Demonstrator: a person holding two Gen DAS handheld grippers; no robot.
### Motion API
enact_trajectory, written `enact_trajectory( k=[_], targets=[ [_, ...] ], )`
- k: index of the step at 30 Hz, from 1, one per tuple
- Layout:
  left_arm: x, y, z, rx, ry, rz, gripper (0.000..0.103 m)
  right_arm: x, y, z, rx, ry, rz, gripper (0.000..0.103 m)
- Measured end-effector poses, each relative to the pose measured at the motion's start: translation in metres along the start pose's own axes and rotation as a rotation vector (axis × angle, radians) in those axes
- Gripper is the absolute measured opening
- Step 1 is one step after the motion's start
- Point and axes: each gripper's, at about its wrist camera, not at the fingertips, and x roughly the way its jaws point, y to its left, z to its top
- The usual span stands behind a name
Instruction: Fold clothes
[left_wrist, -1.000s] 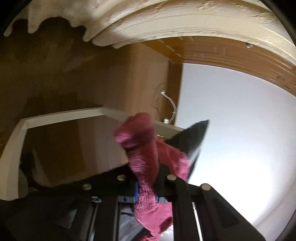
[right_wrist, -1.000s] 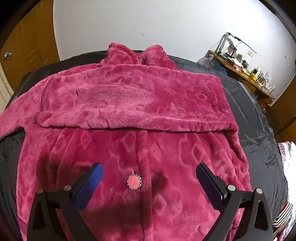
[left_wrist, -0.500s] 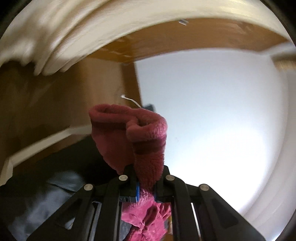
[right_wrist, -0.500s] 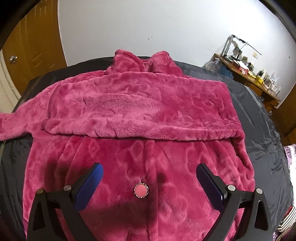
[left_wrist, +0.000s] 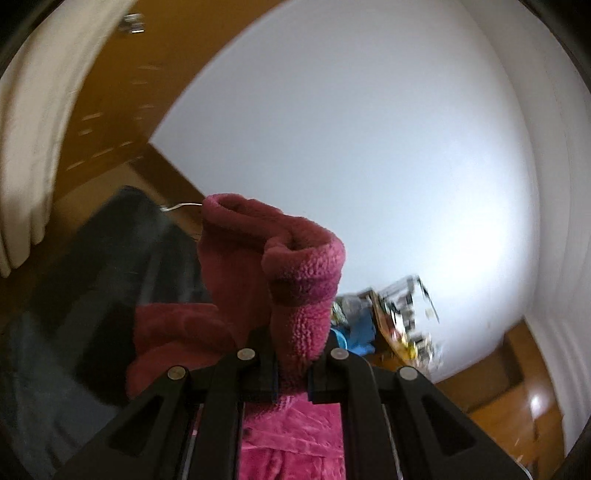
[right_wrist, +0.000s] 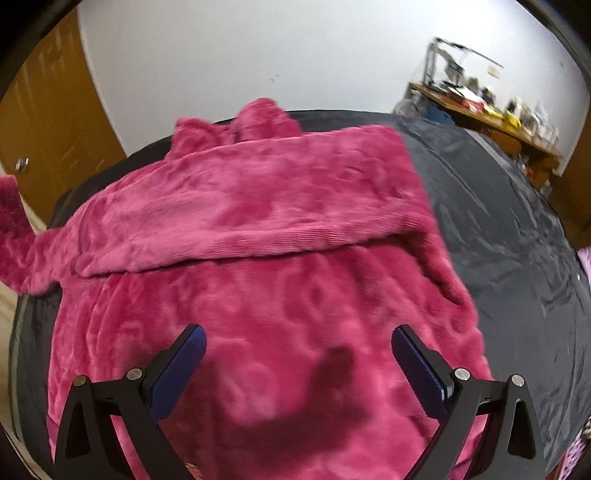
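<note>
On the bed: a fuzzy pink robe (right_wrist: 266, 280) is spread flat over a dark sheet (right_wrist: 517, 236).
Fold: one part of the robe is laid across its middle, like a thick band.
Sleeve: the cuff (left_wrist: 295, 266) is held up in the air, seen in the left view; in the right view it is seen at the left edge (right_wrist: 11, 206).
Left tongs (left_wrist: 291, 373): pressed tight on the sleeve, with fuzzy cloth squeezed between the two fingers.
Right tongs (right_wrist: 299, 354): spread wide above the lower robe, with nothing held.
Far side: a messy desk (right_wrist: 480, 107) is seen by the white wall (right_wrist: 258, 51).
</note>
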Motion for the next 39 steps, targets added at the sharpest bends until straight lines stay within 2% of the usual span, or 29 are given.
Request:
enact_trajectory(
  k=[8,15,19,23,25,28,32,36,39],
  targets=[
    [0.081,-0.115,-0.074,0.181,0.142,-0.019,0.011,-0.009,-0.056,-0.006,0.051,-0.002,0.044,0.102],
    [0.144,-0.171,-0.157,0.286,0.249,0.014,0.011,-0.009,-0.101,-0.014,0.109,0.021,0.080,0.102],
    [0.169,-0.195,-0.198,0.402,0.277,0.096,0.011,-0.007,-0.122,-0.019,0.141,0.035,0.113,0.102],
    [0.194,-0.203,-0.248,0.543,0.332,0.143,0.012,-0.005,-0.133,-0.019,0.162,0.037,0.146,0.102],
    [0.207,-0.204,-0.272,0.622,0.378,0.166,0.019,-0.003,-0.138,-0.017,0.179,0.039,0.164,0.102],
    [0.221,-0.198,-0.310,0.714,0.470,0.218,0.043,0.000,-0.144,-0.011,0.209,0.039,0.195,0.102],
    [0.225,-0.182,-0.351,0.760,0.556,0.246,0.061,0.002,-0.147,0.001,0.241,0.033,0.248,0.102],
    [0.215,-0.169,-0.359,0.710,0.593,0.265,0.065,0.005,-0.143,0.017,0.254,0.026,0.315,0.102],
    [0.206,-0.162,-0.359,0.657,0.614,0.241,0.070,0.006,-0.134,0.032,0.256,0.018,0.381,0.102]
  ],
)
